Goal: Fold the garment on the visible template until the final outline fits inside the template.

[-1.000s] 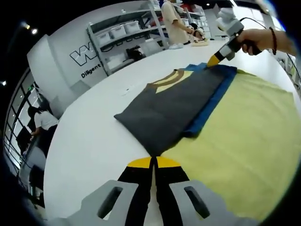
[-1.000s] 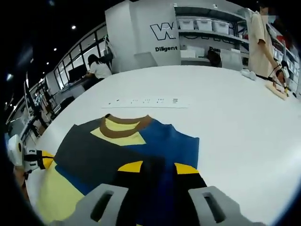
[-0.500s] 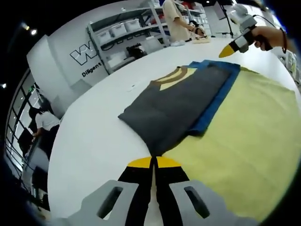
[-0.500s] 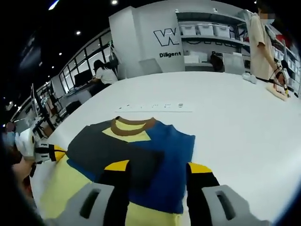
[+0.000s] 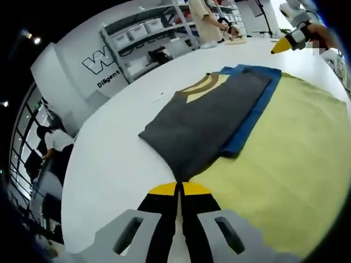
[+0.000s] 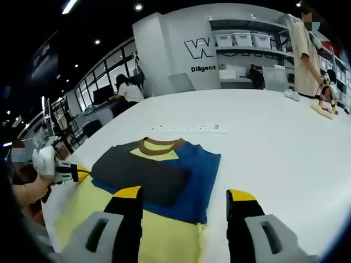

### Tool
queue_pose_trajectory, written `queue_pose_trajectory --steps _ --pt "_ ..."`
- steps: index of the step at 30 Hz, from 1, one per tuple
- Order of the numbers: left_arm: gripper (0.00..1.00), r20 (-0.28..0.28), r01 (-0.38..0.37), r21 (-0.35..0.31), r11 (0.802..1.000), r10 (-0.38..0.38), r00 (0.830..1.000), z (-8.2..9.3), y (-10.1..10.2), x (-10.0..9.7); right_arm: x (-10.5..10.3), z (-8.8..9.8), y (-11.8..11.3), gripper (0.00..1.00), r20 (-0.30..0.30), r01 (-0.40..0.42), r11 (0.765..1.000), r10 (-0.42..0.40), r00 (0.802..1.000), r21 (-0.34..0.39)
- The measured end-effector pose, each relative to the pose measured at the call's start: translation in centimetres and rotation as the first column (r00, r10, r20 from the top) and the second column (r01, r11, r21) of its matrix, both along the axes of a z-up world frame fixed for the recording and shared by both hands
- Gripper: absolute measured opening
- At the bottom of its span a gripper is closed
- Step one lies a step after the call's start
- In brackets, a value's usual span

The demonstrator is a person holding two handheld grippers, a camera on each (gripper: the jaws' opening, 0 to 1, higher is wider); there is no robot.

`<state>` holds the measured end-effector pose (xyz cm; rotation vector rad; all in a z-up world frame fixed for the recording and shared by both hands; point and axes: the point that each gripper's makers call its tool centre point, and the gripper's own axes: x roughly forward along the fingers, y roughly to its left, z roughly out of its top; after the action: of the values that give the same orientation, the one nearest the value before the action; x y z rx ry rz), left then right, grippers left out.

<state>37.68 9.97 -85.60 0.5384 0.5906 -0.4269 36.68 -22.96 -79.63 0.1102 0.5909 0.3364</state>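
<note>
Left tongs (image 5: 179,189) are pinched shut on nothing, parked at the near corner of the folded grey-and-blue garment (image 5: 211,118). Right tongs (image 6: 185,196) hang wide open, empty, with the garment just ahead on the yellow template (image 6: 101,211) on the white counter (image 6: 274,148).

The left hand-held gripper (image 5: 178,189) has its yellow-tipped black jaws pressed together with nothing visible between them, whereas the right hand-held gripper (image 6: 185,196) has its jaws spread wide apart and empty, and each unit appears small and far ahead in the other's view, held in a hand.
</note>
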Motion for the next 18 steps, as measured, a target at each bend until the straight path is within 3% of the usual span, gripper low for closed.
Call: queue_pose_trajectory --steps 3,6,8,11,14,18 --pt "0.04 0.005 -0.021 -0.056 0.998 0.021 1.0 0.7 -0.2 -0.1 -0.5 0.7 0.2 0.7 0.014 -0.007 1.0 0.007 1.0 0.001" --pt "0.15 -0.015 -0.058 -0.158 0.986 0.056 0.998 1.8 -0.6 -0.4 -1.0 1.3 0.8 0.81 0.02 -0.026 1.0 0.026 0.999 0.002" --pt "0.25 -0.01 -0.051 -0.137 0.989 0.05 0.999 2.3 -0.4 -0.5 -1.2 1.6 1.1 0.88 0.026 -0.035 0.999 0.035 0.999 0.0" --pt "0.35 -0.037 -0.09 -0.211 0.973 0.085 0.996 3.3 -0.6 -0.9 -1.8 2.4 2.0 1.0 0.035 -0.059 0.998 0.058 0.998 0.013" --pt "0.47 -0.024 -0.09 -0.256 0.962 0.087 0.996 4.5 -0.7 -1.2 -2.4 2.9 2.6 0.99 0.037 -0.08 0.997 0.08 0.996 0.011" --pt "0.62 -0.054 -0.109 -0.298 0.948 0.098 0.994 5.3 -1.0 -2.6 -3.3 3.0 3.0 0.99 0.027 -0.102 0.995 0.102 0.994 0.01"
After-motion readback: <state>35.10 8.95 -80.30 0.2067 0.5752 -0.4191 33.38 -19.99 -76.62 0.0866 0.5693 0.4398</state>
